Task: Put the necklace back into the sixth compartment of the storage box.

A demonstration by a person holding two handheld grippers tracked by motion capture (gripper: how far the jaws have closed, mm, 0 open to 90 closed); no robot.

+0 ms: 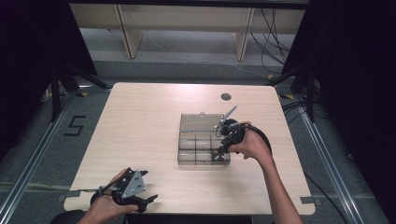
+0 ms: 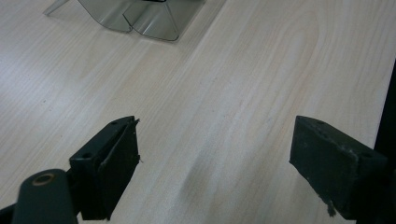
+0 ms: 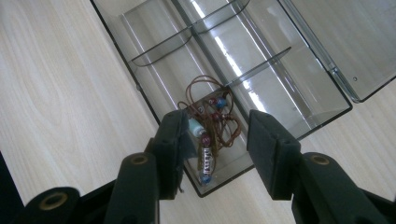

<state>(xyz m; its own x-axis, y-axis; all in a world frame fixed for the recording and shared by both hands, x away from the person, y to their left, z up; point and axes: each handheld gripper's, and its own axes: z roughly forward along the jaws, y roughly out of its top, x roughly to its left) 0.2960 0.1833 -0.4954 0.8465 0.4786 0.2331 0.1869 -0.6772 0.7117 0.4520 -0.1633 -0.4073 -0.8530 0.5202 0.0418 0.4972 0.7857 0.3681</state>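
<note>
Your right gripper (image 3: 215,140) sits just above the near right corner of the box (image 3: 140,65), jaws parted and angled down at it. Nothing is between the pads: the bracelet (image 3: 210,126) lies released on the box floor in the gap below them. It's a tangle of brown cord with blue, red and pale beads plus a patterned tube bead, all in the corner compartment, up against the dark front wall. The left pad edge overlaps the pale bead in the right gripper view, but I can't tell if it touches.

In the high view the right gripper (image 1: 219,150) is at the front right corner of the box (image 1: 187,149), your hand (image 1: 252,144) behind it to the right. The box is clear smoky plastic with dividers, and its lid (image 1: 198,122) lies open flat on the far side. The other compartments look bare.

Your left gripper (image 1: 140,198) rests at the near left edge of the table (image 1: 140,121), well apart from the box. Its jaws are wide apart with bare wood between them, gripping nothing. From the left gripper view, a corner of the box (image 2: 149,21) is at the top of frame, far ahead of the pads.
</note>
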